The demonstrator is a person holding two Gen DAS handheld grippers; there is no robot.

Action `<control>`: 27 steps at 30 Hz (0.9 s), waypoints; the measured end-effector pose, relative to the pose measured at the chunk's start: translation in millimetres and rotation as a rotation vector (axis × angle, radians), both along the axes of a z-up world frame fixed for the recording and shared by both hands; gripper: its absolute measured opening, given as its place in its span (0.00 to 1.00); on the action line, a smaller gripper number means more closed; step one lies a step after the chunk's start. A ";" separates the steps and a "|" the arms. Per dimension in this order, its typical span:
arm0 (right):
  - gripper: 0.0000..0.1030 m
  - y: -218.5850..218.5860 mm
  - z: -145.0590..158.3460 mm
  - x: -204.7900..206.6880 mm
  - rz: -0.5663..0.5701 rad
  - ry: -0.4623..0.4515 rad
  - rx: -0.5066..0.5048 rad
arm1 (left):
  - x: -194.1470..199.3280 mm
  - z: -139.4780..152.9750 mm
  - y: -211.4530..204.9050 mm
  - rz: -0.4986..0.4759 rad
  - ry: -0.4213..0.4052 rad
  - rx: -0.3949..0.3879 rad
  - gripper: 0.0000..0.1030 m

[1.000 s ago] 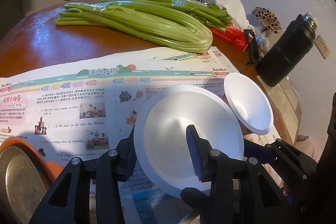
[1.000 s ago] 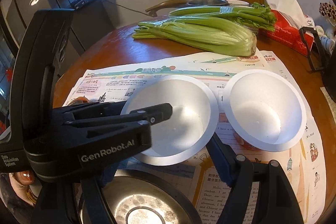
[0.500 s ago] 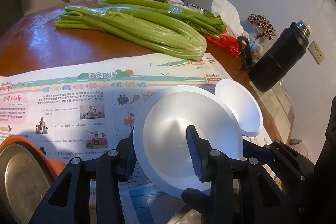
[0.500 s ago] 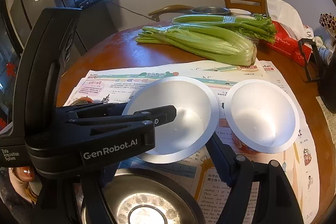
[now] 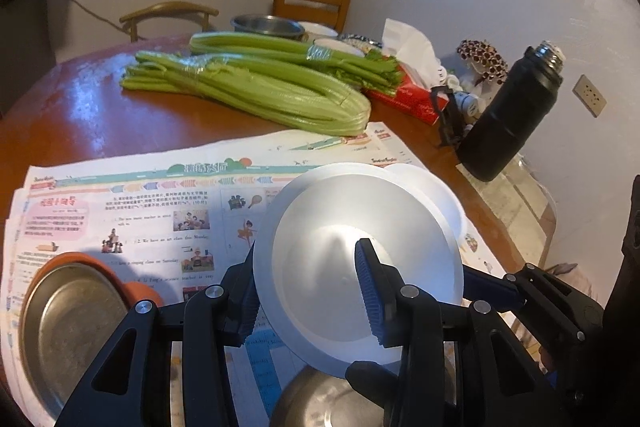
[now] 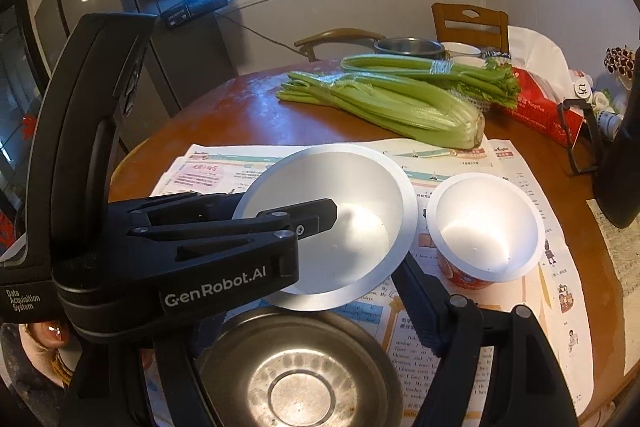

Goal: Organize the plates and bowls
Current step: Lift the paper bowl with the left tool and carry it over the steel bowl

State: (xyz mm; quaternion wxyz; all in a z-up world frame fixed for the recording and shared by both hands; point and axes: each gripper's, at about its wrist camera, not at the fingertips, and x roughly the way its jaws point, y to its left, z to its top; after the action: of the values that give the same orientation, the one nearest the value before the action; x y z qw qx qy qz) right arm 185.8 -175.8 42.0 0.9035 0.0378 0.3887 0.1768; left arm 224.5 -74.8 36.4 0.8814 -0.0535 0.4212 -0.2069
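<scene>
My left gripper [image 5: 308,291] is shut on the rim of a large white foam bowl [image 5: 352,259], holding it tilted above the newspaper; the bowl also shows in the right wrist view [image 6: 340,219], with the left gripper's body in front of it. A smaller white bowl with a red outside [image 6: 486,231] stands on the newspaper just right of it, partly hidden behind the held bowl in the left wrist view [image 5: 436,187]. My right gripper [image 6: 296,359] is open above a steel bowl [image 6: 300,375]. An orange-rimmed steel bowl [image 5: 68,323] sits at the left.
Newspaper [image 5: 140,211] covers the near part of the round wooden table [image 5: 80,115]. Celery bundles [image 5: 256,87] lie across the middle. A black flask [image 5: 512,115], a red tissue box [image 5: 404,95] and a steel pot [image 5: 268,25] stand at the back and right. Chairs stand behind the table.
My left gripper has lifted the large white bowl and carried it right, so it now overlaps the smaller bowl in the left wrist view. The right gripper has risen and pulled back a little.
</scene>
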 end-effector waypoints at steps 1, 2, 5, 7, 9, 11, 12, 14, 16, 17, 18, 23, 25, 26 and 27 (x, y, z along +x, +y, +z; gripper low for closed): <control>0.74 0.0 3.0 -4.3 0.001 -0.008 0.000 | -2.9 2.4 -0.2 0.000 -0.004 -0.002 0.43; 0.74 0.1 5.2 -7.9 0.002 -0.014 -0.002 | -6.7 5.1 0.1 0.002 -0.008 -0.003 0.43; 0.74 0.2 11.3 -18.1 0.004 -0.030 -0.004 | -17.4 11.7 0.0 0.004 -0.022 -0.005 0.43; 0.74 -0.1 15.0 -26.5 0.006 -0.042 -0.005 | -24.2 15.5 -0.5 0.003 -0.031 -0.001 0.43; 0.74 -0.2 18.1 -32.8 0.009 -0.049 -0.002 | -30.8 19.1 -0.4 0.003 -0.040 0.001 0.43; 0.74 -0.5 21.5 -40.1 0.010 -0.053 0.003 | -38.3 22.2 -0.2 0.003 -0.042 -0.003 0.43; 0.74 0.1 22.8 -42.4 0.011 -0.055 0.001 | -40.5 23.4 -0.2 0.003 -0.043 -0.005 0.43; 0.74 0.5 26.5 -49.6 0.011 -0.060 -0.003 | -46.7 26.2 -0.7 0.001 -0.048 -0.007 0.43; 0.74 0.0 29.9 -55.5 0.011 -0.069 -0.006 | -53.2 29.8 -1.0 0.001 -0.053 -0.008 0.43; 0.74 -0.5 32.2 -60.0 0.012 -0.075 -0.005 | -56.7 31.7 -1.1 0.002 -0.057 -0.006 0.43; 0.74 -0.9 33.5 -63.2 0.013 -0.078 -0.002 | -60.8 33.8 -1.1 0.004 -0.062 -0.006 0.43; 0.74 -1.8 40.2 -76.8 0.024 -0.093 -0.002 | -74.7 40.0 -1.5 0.011 -0.070 -0.006 0.44; 0.74 -2.5 42.1 -80.5 0.027 -0.096 0.000 | -78.9 41.7 -2.9 0.013 -0.074 -0.005 0.44; 0.74 -2.7 42.5 -81.9 0.028 -0.097 0.000 | -80.7 42.1 -3.4 0.014 -0.074 -0.004 0.44; 0.74 -3.1 42.9 -83.6 0.029 -0.097 0.000 | -81.8 42.6 -4.0 0.016 -0.072 -0.004 0.44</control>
State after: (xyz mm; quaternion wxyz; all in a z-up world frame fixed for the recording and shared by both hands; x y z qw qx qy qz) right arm 102.2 -178.8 84.9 0.9186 0.0233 0.3447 0.1916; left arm 142.7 -78.8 78.9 0.8975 -0.0513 0.3883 -0.2028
